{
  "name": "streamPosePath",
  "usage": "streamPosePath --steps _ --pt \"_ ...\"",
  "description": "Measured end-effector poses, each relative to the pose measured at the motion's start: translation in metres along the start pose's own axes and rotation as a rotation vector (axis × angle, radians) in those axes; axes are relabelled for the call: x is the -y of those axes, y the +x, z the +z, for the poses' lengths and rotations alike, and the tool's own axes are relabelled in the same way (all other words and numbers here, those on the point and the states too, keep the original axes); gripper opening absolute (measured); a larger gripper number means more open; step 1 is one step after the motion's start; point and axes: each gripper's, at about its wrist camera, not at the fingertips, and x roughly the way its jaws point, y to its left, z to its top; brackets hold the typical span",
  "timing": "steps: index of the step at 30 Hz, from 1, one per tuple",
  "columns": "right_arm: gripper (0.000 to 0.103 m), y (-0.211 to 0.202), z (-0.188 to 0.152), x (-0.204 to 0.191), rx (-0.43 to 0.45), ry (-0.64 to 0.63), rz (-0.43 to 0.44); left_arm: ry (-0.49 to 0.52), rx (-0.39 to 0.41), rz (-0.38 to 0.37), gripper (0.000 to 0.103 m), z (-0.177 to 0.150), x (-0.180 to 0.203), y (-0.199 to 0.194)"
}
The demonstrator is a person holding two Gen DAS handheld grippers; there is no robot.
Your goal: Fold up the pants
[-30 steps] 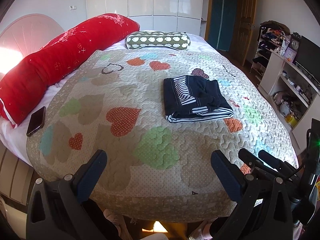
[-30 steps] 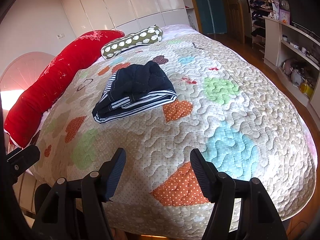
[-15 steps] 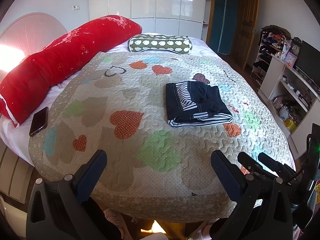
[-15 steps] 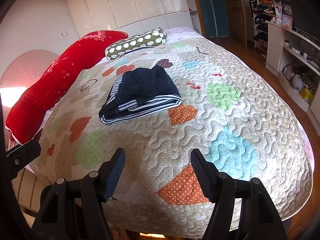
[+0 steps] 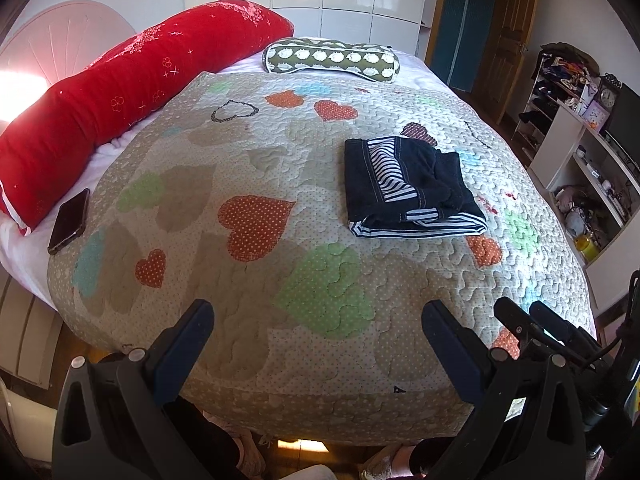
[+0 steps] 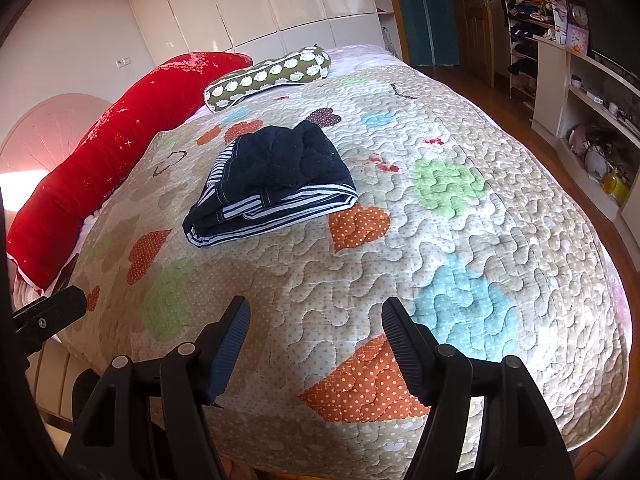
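From the left wrist camera, the left gripper point(image 5: 316, 328) hangs at the foot of the bed with its jaws spread wide, nothing between them and nothing touching them; only the quilt point(image 5: 248, 300) lies beyond the blue pads. The pants point(image 5: 408, 188) sit folded into a squat dark bundle on the quilt, well apart from the gripper and a little right of the bed's middle, with navy-and-white striped lining showing at the waistband and along the near edge. A black phone point(image 5: 69, 221) lies at the left edge of the bed beside the long red bolster point(image 5: 120, 88). A green spotted pillow point(image 5: 332, 59) rests at the far end. No writing on any of it is readable.

From the right wrist camera, the right gripper point(image 6: 315, 328) is likewise released, jaws wide apart and empty, hovering over the near edge of the quilt point(image 6: 460, 240). The folded pants point(image 6: 276, 180) lie up the bed, left of centre in this view, just beside an orange heart patch. Shelves point(image 6: 592, 92) stand along the right wall, and I can make out a clock face there, but no labels that can be read.
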Motion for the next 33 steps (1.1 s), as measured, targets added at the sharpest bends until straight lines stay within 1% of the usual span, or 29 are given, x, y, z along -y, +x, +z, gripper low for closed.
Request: streamPosePath --steps 2,5,11,16,19,25,33 --pt "0.073 0.006 0.004 0.003 -0.021 0.007 -0.005 0.000 -0.018 0.017 0.103 0.003 0.000 0.010" --pt "0.073 0.012 0.011 0.005 -0.041 0.006 -0.019 -0.012 -0.052 0.021 0.103 0.010 -0.002 0.027" --pt "0.073 0.026 0.024 0.005 -0.060 -0.020 -0.049 -0.036 -0.098 0.000 0.103 0.021 -0.004 0.057" --pt "0.073 0.041 0.035 0.001 -0.063 -0.045 -0.048 -0.059 -0.126 -0.003 0.103 0.023 -0.010 0.077" --pt "0.073 0.049 0.036 -0.004 -0.072 -0.067 -0.052 -0.069 -0.150 -0.012 0.103 0.024 -0.013 0.087" --pt "0.073 0.061 0.034 -0.011 -0.096 -0.096 -0.057 -0.084 -0.169 -0.025 0.103 0.024 -0.017 0.097" --pt "0.073 0.064 0.035 -0.023 -0.107 -0.127 -0.057 -0.097 -0.165 -0.029 0.103 0.022 -0.024 0.094"
